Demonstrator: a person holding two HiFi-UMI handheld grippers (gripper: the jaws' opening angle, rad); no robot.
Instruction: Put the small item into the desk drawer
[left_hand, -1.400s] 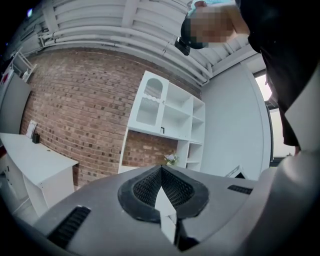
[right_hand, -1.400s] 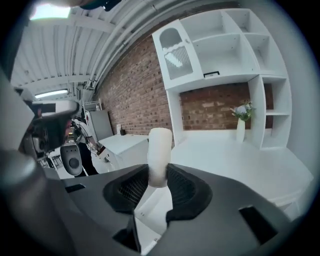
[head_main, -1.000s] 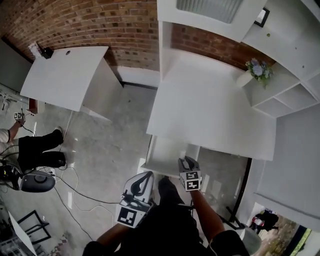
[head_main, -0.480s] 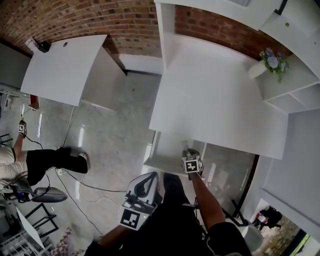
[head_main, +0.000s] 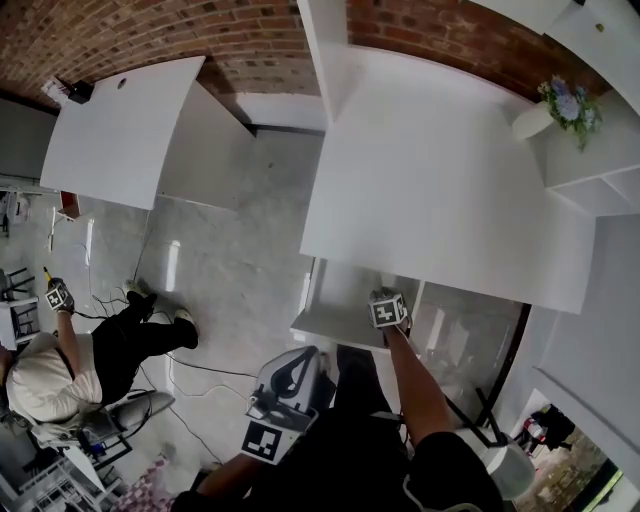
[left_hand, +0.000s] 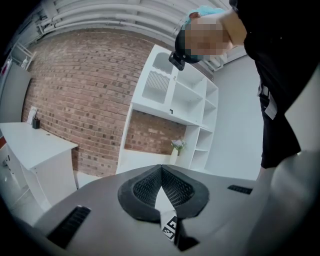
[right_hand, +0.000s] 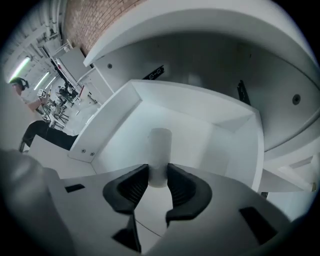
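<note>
Two claws in play — pinching small white cylinder (right_hand: 160, 145) in right claw (right_hand: 159, 174), tipped down over open drawer (right_hand: 117, 125) for a clean drop; left claw (left_hand: 161, 167) pressed together, idle.

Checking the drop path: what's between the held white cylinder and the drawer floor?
Nothing: in the right gripper view the drawer floor around the white cylinder is bare.
</note>
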